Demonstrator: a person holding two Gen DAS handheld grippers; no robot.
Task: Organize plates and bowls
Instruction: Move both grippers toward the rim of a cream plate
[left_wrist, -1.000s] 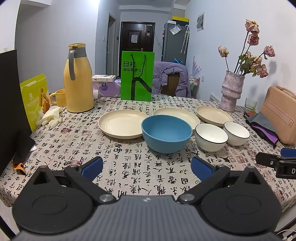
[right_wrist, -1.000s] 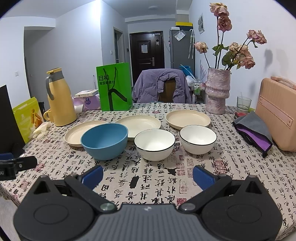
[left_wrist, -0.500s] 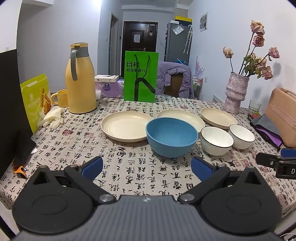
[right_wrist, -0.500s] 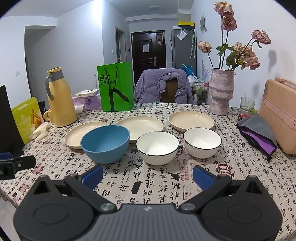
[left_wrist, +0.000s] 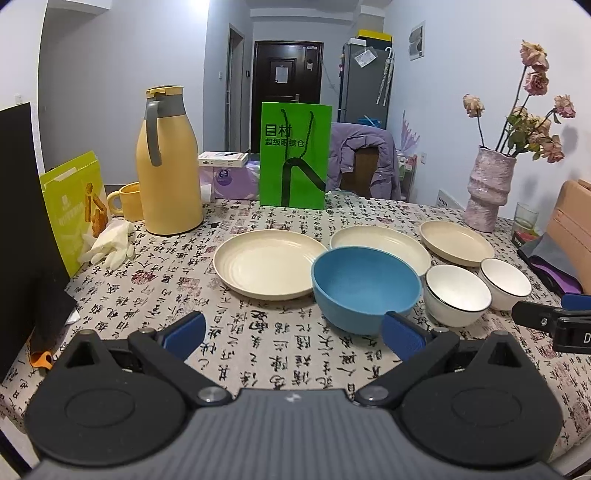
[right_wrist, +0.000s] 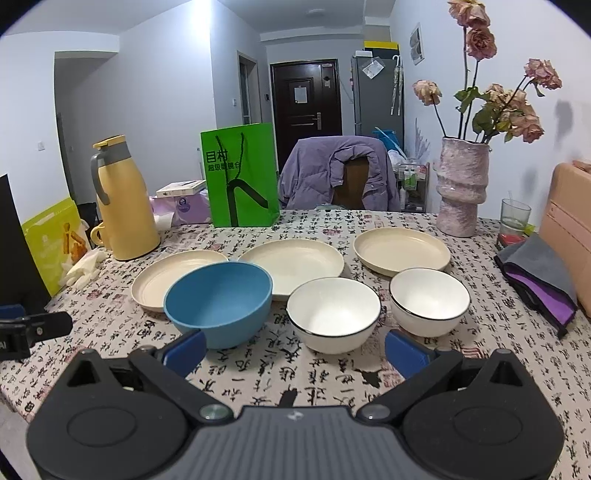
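Both grippers hang wide open and empty, left gripper (left_wrist: 291, 332) and right gripper (right_wrist: 293, 349), probably lining up a first grab. Behind the blue bowl (right_wrist: 218, 304) sit three cream plates (right_wrist: 295, 266); right of it, two white bowls (right_wrist: 333, 314), unstacked.

Left gripper (left_wrist: 293, 334): ribbed dark grey housing showing at bottom centre, small pale mark sitting on top edge. Two black round discs flanking housing. Black angled link arms running forward, silver screw showing at each pivot. Blue fingers (left_wrist: 400, 334) tipping arms.

Right gripper (right_wrist: 293, 349): same build appearing; grey ribbed housing, black discs, silver screws, blue fingers (right_wrist: 184, 349).
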